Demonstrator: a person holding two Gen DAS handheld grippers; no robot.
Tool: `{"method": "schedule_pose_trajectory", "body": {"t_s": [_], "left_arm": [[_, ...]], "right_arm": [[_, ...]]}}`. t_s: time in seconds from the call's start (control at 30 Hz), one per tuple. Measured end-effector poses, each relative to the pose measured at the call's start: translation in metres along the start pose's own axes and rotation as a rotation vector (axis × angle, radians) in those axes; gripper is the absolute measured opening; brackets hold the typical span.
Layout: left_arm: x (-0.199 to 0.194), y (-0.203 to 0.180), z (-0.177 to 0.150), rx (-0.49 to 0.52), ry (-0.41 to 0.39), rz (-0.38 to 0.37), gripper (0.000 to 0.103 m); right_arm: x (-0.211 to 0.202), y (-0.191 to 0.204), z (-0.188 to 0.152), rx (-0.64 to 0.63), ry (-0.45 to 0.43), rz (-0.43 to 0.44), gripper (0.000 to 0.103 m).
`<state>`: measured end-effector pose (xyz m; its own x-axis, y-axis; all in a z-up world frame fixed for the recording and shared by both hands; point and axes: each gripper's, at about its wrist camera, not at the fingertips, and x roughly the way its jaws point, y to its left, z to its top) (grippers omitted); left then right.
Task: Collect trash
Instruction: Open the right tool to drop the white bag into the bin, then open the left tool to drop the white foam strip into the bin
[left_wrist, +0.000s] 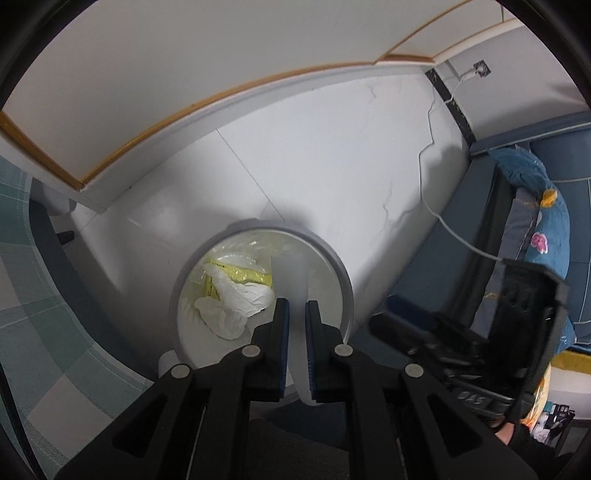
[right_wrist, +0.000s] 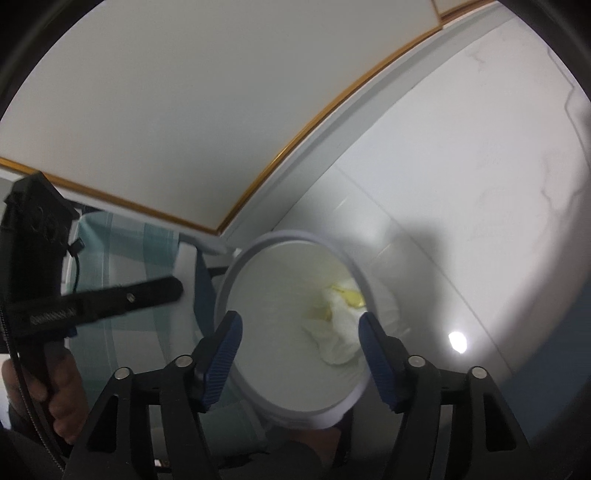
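A round grey trash bin (left_wrist: 343, 280) with a clear liner stands on the white floor. Inside lie a crumpled white tissue (left_wrist: 236, 299) and a yellow wrapper (left_wrist: 243, 273). My left gripper (left_wrist: 296, 314) is over the bin's near rim, its blue pads shut on the translucent liner edge (left_wrist: 291, 273). In the right wrist view the bin (right_wrist: 236, 280) is below and ahead, with the tissue (right_wrist: 341, 325) and yellow wrapper (right_wrist: 349, 297) inside. My right gripper (right_wrist: 301, 332) is open and empty above the bin.
A white cabinet with a wood trim (left_wrist: 184, 107) runs behind the bin. A green checked cloth (left_wrist: 33, 280) lies left. Blue bedding (left_wrist: 535, 206) and a white cable (left_wrist: 424, 158) are right. The left gripper's body and hand (right_wrist: 40, 295) show at left in the right wrist view.
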<state>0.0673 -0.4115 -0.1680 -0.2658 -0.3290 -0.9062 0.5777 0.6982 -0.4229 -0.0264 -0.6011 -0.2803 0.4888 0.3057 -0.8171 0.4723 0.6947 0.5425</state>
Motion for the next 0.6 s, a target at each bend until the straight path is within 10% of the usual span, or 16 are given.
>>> {"method": "schedule_pose_trajectory", "body": {"t_s": [0.33, 0.6], "left_arm": [[0.016, 0.005, -0.007, -0.028, 0.103, 0.050, 0.012], [-0.002, 0.005, -0.013, -0.026, 0.017, 0.136, 0.049]], "right_arm": [[-0.026, -0.006, 0.008, 0.004, -0.091, 0.004, 0.078], [-0.033, -0.007, 0.007, -0.015, -0.095, -0.022, 0.083]]}}
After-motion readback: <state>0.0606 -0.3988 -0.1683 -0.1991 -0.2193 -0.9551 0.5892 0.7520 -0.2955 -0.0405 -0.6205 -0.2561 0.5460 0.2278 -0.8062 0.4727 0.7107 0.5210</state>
